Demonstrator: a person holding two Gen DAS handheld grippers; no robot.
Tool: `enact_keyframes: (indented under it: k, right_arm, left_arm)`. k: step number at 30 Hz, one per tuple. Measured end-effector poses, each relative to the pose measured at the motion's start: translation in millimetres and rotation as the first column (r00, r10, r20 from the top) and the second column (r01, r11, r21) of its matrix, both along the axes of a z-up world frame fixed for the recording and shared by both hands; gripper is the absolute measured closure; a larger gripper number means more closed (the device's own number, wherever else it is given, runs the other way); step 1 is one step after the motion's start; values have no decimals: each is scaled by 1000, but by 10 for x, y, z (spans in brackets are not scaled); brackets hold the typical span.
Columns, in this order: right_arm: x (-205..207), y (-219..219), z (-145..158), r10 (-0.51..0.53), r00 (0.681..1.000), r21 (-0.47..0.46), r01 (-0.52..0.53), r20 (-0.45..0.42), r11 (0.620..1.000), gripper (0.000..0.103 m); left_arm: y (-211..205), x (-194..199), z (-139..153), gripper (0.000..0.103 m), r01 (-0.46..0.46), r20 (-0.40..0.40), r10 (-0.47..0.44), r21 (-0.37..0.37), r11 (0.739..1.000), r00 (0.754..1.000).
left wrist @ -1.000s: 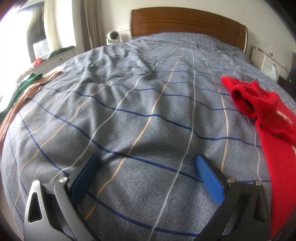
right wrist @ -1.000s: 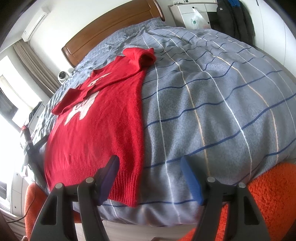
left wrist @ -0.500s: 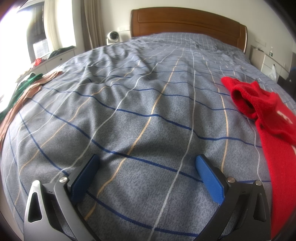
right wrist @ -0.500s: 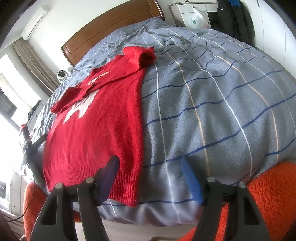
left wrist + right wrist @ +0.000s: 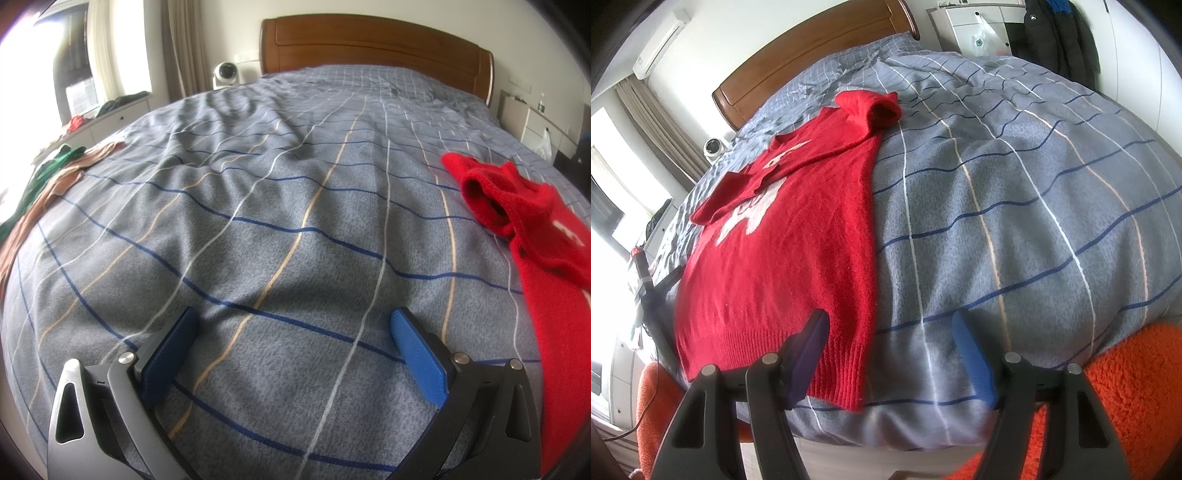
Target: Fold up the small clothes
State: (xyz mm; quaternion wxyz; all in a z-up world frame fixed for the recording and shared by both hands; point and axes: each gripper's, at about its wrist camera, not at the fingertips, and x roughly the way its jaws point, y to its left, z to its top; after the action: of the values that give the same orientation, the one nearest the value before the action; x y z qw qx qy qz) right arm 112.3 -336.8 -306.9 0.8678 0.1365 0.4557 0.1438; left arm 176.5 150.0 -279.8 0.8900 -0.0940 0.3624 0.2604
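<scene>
A small red sweater (image 5: 783,251) with a white pattern lies flat on the grey checked bedspread (image 5: 1015,206), hem toward me, one sleeve folded across the chest. My right gripper (image 5: 890,336) is open and empty, low over the bed's near edge at the hem's right corner. In the left wrist view the sweater (image 5: 532,236) lies at the right edge. My left gripper (image 5: 291,332) is open and empty over bare bedspread (image 5: 258,206), left of the sweater.
Green and tan clothes (image 5: 44,184) lie at the bed's left edge. A wooden headboard (image 5: 369,40) stands at the far end. An orange fluffy cushion (image 5: 1123,398) sits below the near bed edge. A nightstand (image 5: 975,26) and dark coat (image 5: 1060,40) stand at the right.
My right gripper has shifted slightly left toward the sweater's hem corner. The left gripper has barely moved.
</scene>
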Motion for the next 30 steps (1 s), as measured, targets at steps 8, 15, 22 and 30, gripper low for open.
enact_keyframes:
  k: [8,15,22,30]
  right_arm:
    - [14,0,1,2,1000,-2,-2,0,1000,34]
    - [9,-55,8,-8,1000,15,8,0,1000,34]
    - [2,-111,11,-29,1000,35,29,-7,999,34]
    - [-2,-109,14,-28,1000,35,28,-8,999,34]
  left_arm:
    - [1,-1,0,0,0,0,0,0,1000,1000]
    - [2,-1,1,0,0,0,0,0,1000,1000]
    - [4,-2,-2,0,0,0,0,0,1000,1000]
    - [4,-3,2,0,0,0,0,0,1000,1000]
